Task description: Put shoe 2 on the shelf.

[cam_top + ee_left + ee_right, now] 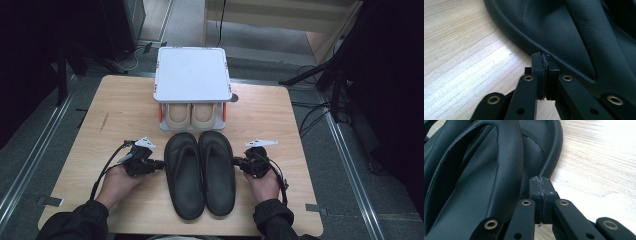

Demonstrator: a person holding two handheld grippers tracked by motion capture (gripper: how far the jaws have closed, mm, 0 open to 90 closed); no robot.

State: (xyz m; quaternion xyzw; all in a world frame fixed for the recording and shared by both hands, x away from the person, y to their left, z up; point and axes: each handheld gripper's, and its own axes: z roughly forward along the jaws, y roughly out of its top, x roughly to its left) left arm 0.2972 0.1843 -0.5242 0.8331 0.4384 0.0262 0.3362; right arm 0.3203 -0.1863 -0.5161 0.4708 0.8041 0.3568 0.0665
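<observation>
High view: left gripper [159, 164] and right gripper [237, 161], jaws together, flank the black slippers [200, 172], likely nudging the pair toward the rack [192, 75] next.

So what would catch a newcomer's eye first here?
The pair of black leather flip-flop sandals side by side mid-table, flanked by the left tongs and right tongs, both shut against the outer edges. Behind stands a white two-tier plastic shoe rack with beige slippers underneath.

no readable text, label or number shows anywhere.
</observation>
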